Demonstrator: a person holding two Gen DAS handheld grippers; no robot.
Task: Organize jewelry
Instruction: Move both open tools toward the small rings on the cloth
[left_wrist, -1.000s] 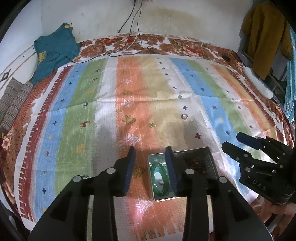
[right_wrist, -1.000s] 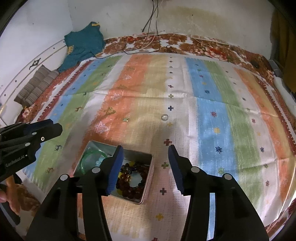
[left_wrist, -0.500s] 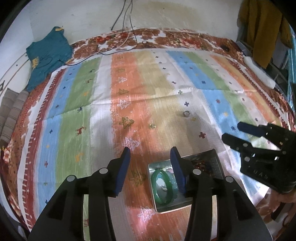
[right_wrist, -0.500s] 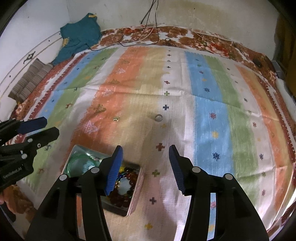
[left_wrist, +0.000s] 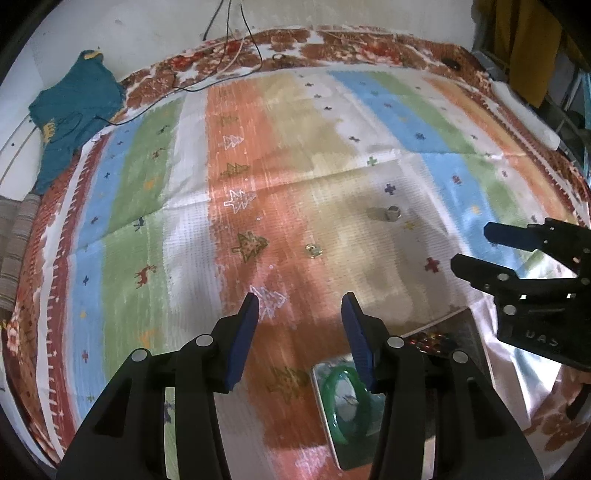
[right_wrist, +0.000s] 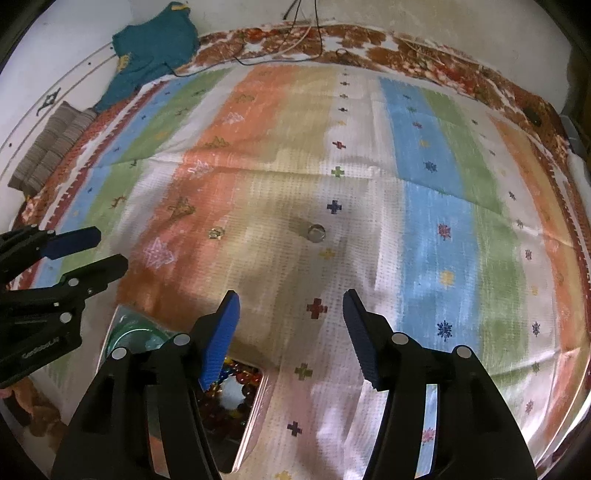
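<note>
Both grippers hover over the striped cloth (left_wrist: 295, 155) with jaws spread wide and holding nothing. The left gripper (left_wrist: 300, 310) points toward a small gold piece (left_wrist: 313, 250), which lies ahead of its jaws and well apart from them. A silver ring (right_wrist: 316, 232) lies farther out — ahead of the right gripper (right_wrist: 291, 308), between the lines of its two fingers. The metal tin (left_wrist: 325, 413) sits near and below both grippers, holding a green bangle (left_wrist: 341, 398) and dark beads (right_wrist: 236, 384).
</note>
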